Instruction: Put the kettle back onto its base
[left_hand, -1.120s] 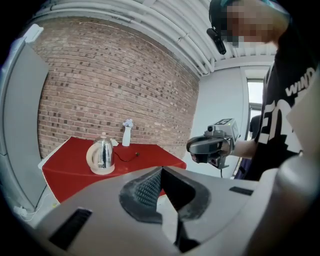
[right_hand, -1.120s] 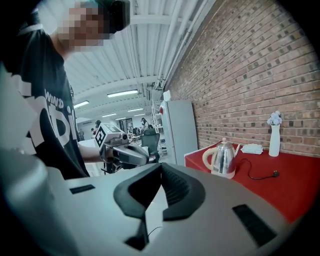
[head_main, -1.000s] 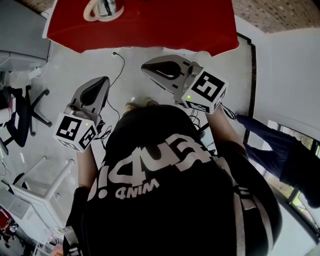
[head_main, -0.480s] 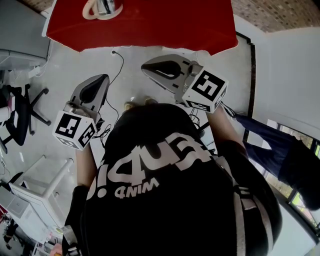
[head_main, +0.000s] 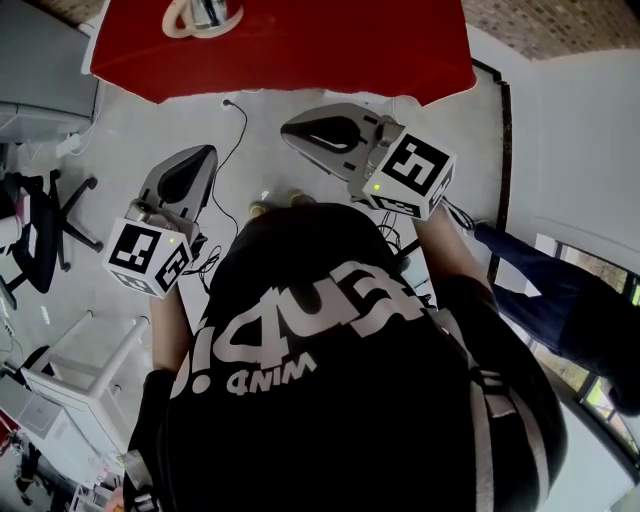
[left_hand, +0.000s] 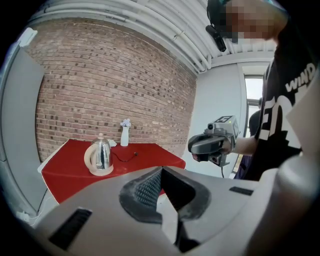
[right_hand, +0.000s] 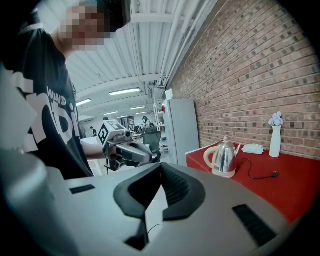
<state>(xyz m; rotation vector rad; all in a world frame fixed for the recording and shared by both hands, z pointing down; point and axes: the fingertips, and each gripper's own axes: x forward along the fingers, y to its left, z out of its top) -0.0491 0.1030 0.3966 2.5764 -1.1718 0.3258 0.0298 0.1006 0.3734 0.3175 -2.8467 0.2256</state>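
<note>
A steel kettle (left_hand: 100, 156) with a cream handle stands upright on the red table (left_hand: 60, 175), far ahead of both grippers. A cream ring sits under it, and a black cord (right_hand: 257, 175) runs from there to a loose plug. The kettle (right_hand: 223, 158) is also in the right gripper view, and the head view shows the kettle (head_main: 205, 14) at the top edge. My left gripper (left_hand: 161, 170) is shut and holds nothing. My right gripper (right_hand: 161, 166) is likewise shut and holds nothing. Both are held in the air short of the table, the left gripper (head_main: 207, 152) beside the right gripper (head_main: 288, 126).
A white vase (left_hand: 124, 134) and a folded white cloth (right_hand: 253, 148) stand at the table's back by the brick wall. A tall white cabinet (right_hand: 182, 131) is left of the table. An office chair (head_main: 40, 225) and a white stool (head_main: 75, 375) stand on the floor to the left.
</note>
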